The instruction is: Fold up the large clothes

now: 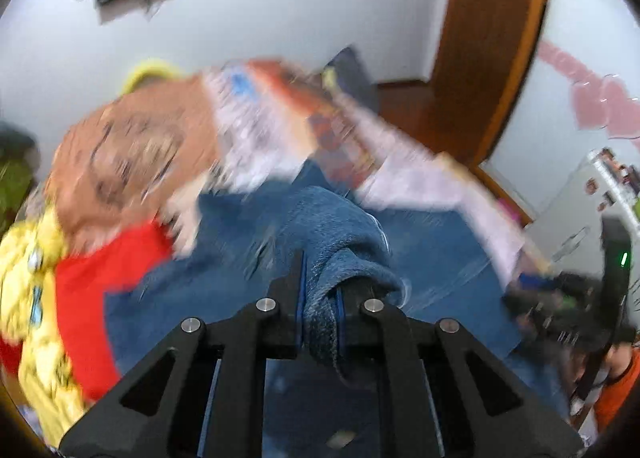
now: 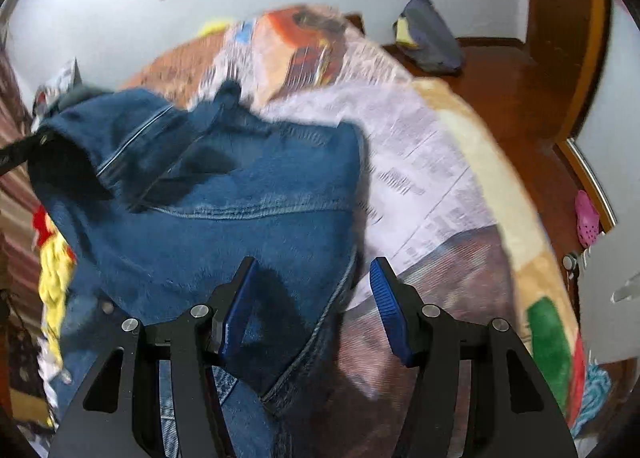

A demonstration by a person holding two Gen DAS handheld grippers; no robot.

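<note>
A blue denim jacket lies spread on a patterned bedspread. In the right wrist view my right gripper is open, its blue-padded fingers hovering over the jacket's lower right edge, holding nothing. In the left wrist view my left gripper is shut on a bunched fold of the same denim jacket, lifted off the bed. The left wrist view is blurred by motion.
A red and yellow garment lies at the left of the bed. A brown patterned blanket is beyond it. A wooden floor, a dark bag and a door frame lie past the bed. White walls surround.
</note>
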